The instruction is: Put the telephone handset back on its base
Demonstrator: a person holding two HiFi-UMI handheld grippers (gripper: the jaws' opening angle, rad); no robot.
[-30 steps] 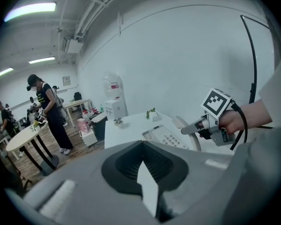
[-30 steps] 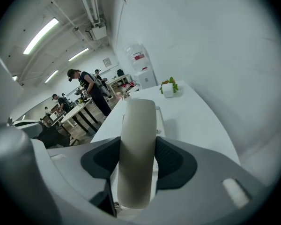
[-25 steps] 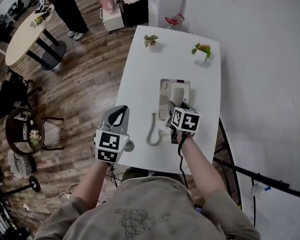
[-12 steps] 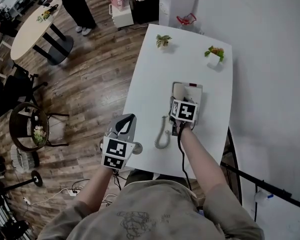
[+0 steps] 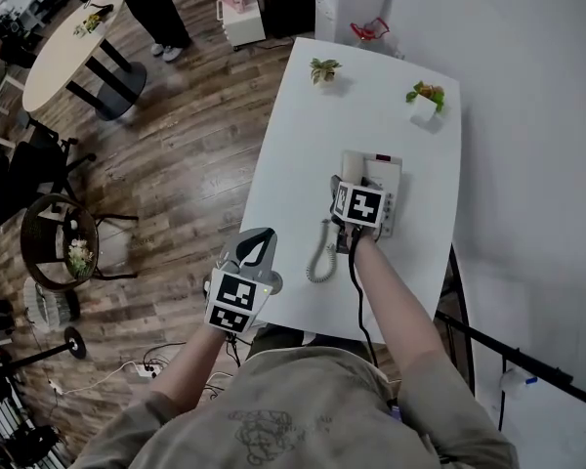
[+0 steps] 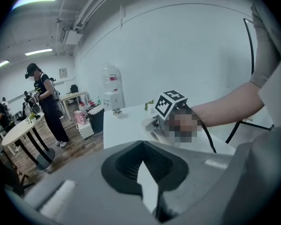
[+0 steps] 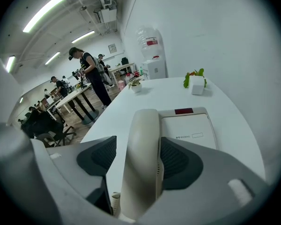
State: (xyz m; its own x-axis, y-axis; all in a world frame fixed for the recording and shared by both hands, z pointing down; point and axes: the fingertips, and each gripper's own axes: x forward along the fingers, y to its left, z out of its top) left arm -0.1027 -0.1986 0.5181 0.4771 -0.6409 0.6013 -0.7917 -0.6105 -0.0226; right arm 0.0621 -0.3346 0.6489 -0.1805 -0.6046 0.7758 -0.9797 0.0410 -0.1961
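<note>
Handset (image 7: 144,125): lying on base's (image 7: 189,125) 9 o'clock side; likely light, rigid, slick; hold mid-shaft.
Right tongs (image 7: 138,163): just been opening, standing apart around handset.
Left tongs (image 6: 145,172): sitting together, empty.

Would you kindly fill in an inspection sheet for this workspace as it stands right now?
Surface: white table, mostly bare.
Job's things: handset lies along the left side of the telephone base, seemingly seated.
Clutter: a potted plant and a second potted plant at the far end.
Grippers: right gripper open, its jaws have just been opening, with the handset between them; left gripper shut, empty, by the table's near left corner.
Cables: coiled cord on the table beside the base; black cable along the right forearm.
Surroundings: wooden floor, round table, a standing person, water dispenser, white wall.
</note>
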